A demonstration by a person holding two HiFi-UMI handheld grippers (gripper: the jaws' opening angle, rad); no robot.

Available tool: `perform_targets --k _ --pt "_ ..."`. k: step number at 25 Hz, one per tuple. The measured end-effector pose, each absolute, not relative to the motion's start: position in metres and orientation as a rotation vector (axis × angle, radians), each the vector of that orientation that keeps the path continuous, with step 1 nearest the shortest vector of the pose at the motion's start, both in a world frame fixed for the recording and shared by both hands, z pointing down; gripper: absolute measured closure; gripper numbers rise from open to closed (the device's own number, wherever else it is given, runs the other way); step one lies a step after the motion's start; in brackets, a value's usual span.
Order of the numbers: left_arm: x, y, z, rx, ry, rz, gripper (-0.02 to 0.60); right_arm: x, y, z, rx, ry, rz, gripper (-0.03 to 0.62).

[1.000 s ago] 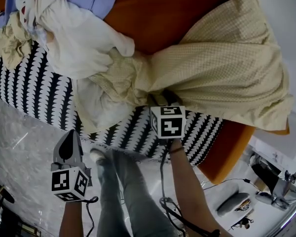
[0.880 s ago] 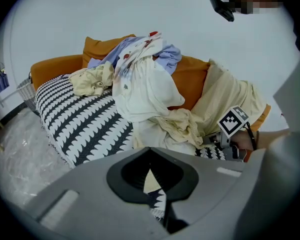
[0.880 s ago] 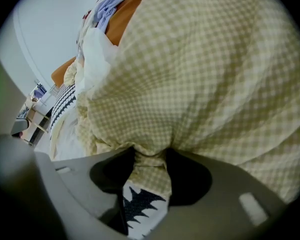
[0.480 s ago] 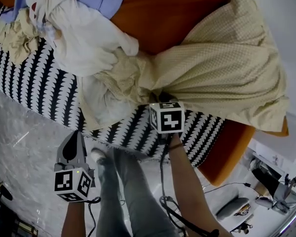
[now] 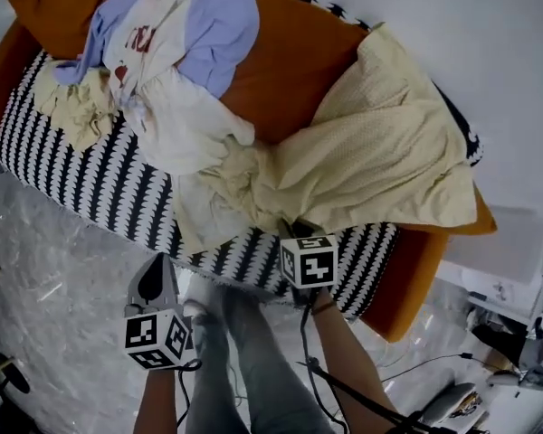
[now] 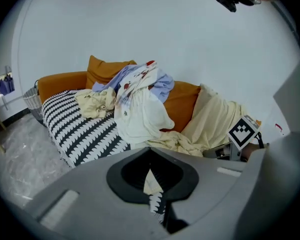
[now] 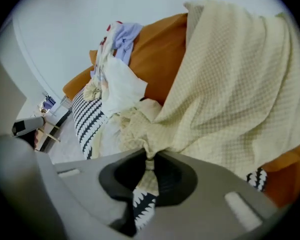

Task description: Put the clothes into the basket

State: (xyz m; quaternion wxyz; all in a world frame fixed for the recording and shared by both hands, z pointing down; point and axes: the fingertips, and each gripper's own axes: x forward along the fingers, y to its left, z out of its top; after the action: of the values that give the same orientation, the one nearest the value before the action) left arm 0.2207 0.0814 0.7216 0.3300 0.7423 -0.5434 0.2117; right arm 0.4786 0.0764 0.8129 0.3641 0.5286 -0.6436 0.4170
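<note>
At the sofa (image 5: 294, 61) edge, the right gripper (image 5: 294, 230) has just clamped the cream cloth (image 5: 380, 170), ready for the basket (image 6: 34, 99); left gripper (image 5: 156, 266) closed, empty.

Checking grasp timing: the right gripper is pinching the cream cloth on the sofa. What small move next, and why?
Probably lift the right gripper up and away from the sofa. Its jaws have just closed on a bunched fold of the cream cloth, most of which lies draped on the sofa against a white garment.
</note>
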Motion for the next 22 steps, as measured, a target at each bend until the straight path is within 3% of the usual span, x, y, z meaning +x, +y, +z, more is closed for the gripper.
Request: perform_targets --k 15,22 --pt "0.216 0.094 0.538 2.117 -1.374 0.456 0.583 0.467 0.092 0.568 1.633 -1.794 1.016 0.546" --pt "0.219 0.085 0.448 2.274 -1.382 0.381 0.583 0.473 0.084 0.436 1.807 -1.906 0.813 0.546"
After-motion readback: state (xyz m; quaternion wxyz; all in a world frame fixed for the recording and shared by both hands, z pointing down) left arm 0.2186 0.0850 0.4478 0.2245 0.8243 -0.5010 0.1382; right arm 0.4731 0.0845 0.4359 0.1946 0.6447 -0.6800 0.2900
